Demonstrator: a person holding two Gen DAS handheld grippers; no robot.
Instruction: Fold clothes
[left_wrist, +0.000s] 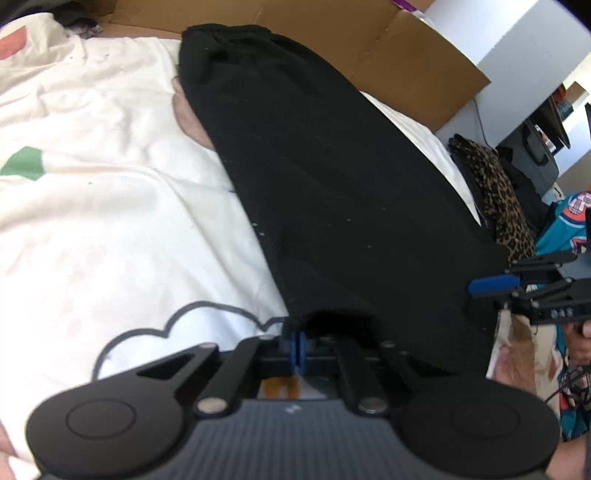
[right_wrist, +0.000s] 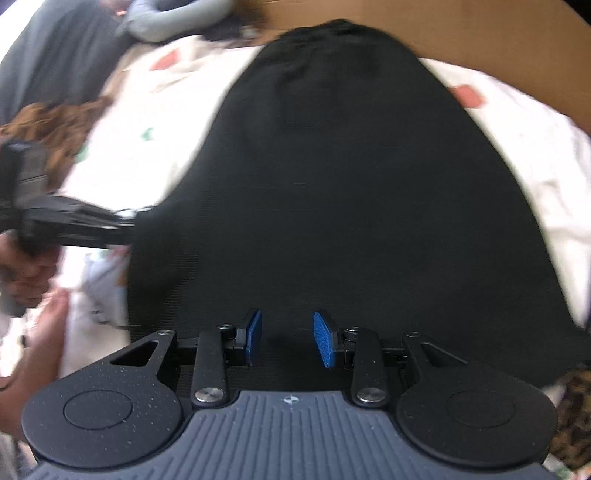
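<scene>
So we've got a black garment (left_wrist: 332, 192) spread lengthwise over a white printed bedsheet (left_wrist: 92, 221), with a brown cardboard sheet (left_wrist: 406, 55) along the far edge. The cloth is wider at the near end and narrows toward the cardboard in the right wrist view.

Our left tool (left_wrist: 297, 350) has its blue pads pressed together, and the near corner of the black garment sits right at them. It looks like they're pinching the hem, though the cloth is dark there and the edge is hard to make out.

Our right tool (right_wrist: 288, 339) has its pads spread apart, hovering over the near edge of the garment with nothing between them. From the left wrist view it shows up at the right side of the cloth, one blue pad (left_wrist: 493, 285) just at the edge.

Off to the side of the bed there's a leopard-print piece (left_wrist: 498, 206) and something teal (left_wrist: 569, 225). The right view is pretty blurry overall.
</scene>
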